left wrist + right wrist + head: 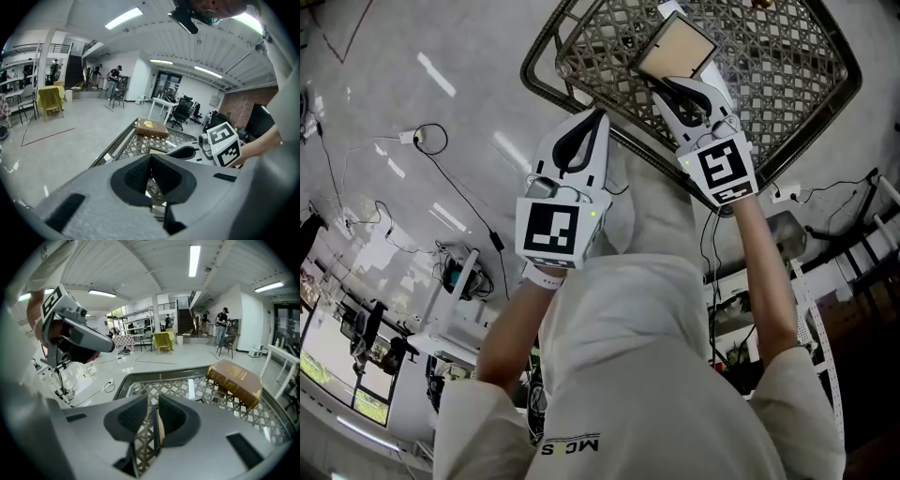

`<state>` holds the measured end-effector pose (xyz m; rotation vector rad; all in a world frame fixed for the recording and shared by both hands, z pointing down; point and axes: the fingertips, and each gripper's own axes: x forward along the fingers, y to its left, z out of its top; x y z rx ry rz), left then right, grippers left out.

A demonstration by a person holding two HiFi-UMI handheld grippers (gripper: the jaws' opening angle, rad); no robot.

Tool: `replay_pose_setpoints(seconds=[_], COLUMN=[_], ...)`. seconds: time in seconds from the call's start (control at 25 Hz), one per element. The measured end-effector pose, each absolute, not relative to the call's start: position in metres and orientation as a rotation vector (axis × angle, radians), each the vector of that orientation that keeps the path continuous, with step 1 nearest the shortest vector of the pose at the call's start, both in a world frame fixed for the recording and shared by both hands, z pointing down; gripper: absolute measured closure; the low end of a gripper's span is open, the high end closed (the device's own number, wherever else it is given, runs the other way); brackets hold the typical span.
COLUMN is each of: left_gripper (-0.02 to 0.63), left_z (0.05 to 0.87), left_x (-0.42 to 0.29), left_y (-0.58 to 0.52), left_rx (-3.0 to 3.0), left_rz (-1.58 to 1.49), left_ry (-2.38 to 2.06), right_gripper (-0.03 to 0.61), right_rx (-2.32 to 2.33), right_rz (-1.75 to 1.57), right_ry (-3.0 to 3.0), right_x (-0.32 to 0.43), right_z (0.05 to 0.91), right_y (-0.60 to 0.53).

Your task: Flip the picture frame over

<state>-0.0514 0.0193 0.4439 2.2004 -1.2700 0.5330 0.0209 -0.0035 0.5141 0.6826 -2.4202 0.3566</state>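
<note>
The picture frame (677, 45) has a dark border and a tan face showing, and it hangs tilted over the lattice table (787, 84). My right gripper (664, 82) is shut on its near edge. In the right gripper view the thin frame (158, 425) stands edge-on between the pressed jaws. My left gripper (598, 117) hovers over the table's near rim, to the left of the frame, shut with nothing in it. From the left gripper view I see my left gripper (151, 174) with its jaws together, and the right gripper's marker cube (224, 144) beyond it.
A brown book (236, 379) lies at the far side of the table, and it shows as the book (151, 127) in the left gripper view too. Cables and a power strip (408, 138) lie on the floor to the left. Desks and chairs stand further off.
</note>
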Motion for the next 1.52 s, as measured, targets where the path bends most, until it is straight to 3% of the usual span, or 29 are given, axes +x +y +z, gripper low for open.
replay_pose_setpoints(seconds=[1.04,1.52], left_gripper=[0.589,0.589], left_z=[0.479,0.483], left_x=[-0.053,-0.057], left_y=[0.016,0.022], left_rx=[2.183,2.172], left_rz=[0.585,0.587], left_ry=[-1.22,-1.211], right_gripper=[0.489,0.517], right_rx=[0.618,0.605], right_rz=[0.331,0.316], right_ry=[-2.244,-2.174], right_x=[0.022,0.023], right_z=[0.588,0.605], right_y=[0.0,0.002])
